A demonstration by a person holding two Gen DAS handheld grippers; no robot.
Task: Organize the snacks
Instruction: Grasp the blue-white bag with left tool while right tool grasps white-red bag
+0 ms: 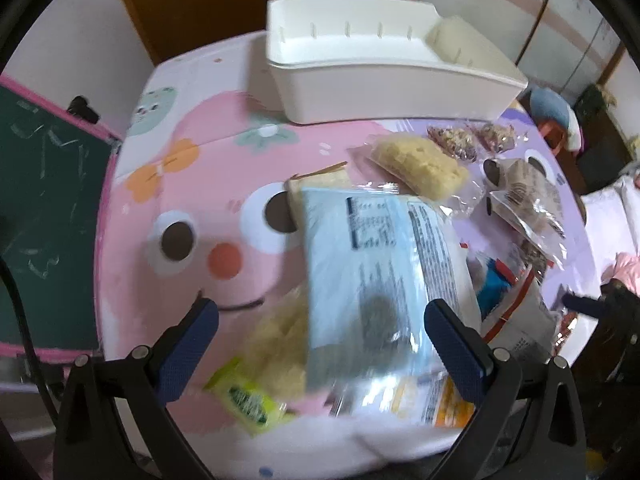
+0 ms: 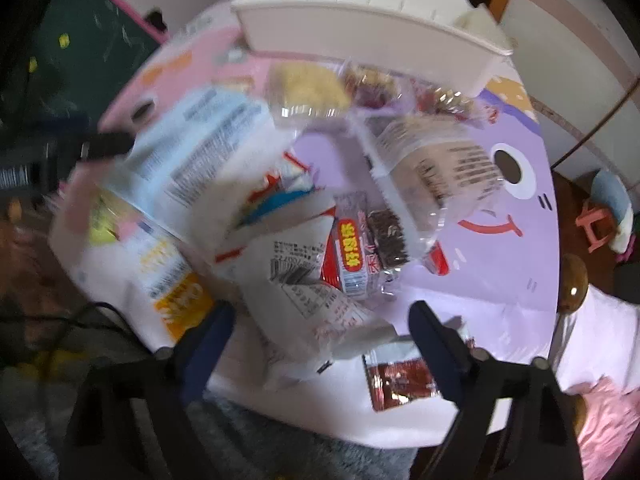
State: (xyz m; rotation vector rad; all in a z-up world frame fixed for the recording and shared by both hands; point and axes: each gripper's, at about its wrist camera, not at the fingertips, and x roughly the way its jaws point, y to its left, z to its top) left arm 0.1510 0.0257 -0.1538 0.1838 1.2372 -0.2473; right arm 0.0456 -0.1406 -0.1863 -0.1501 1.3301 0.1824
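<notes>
We are hovering both grippers over the snack pile on the cartoon tablecloth [image 1: 192, 184], with the white storage bin [image 1: 384, 80] waiting empty at the far edge so packets can be dropped straight in. Our left gripper [image 1: 320, 332] is standing with jaws spread, gripping nothing, straddling the pale blue bag [image 1: 372, 264]. Our right gripper [image 2: 320, 328] is likewise parted and clamping nothing, bracketing the white printed packet [image 2: 312, 292] beside the red-labelled bar [image 2: 352, 256].

A large packet [image 1: 372, 276] lies between the left claw's [image 1: 320, 340] fingers on the surface [image 1: 192, 184]; the bin [image 1: 384, 76] stands beyond, smaller packets [image 1: 420, 164] to its right.
</notes>
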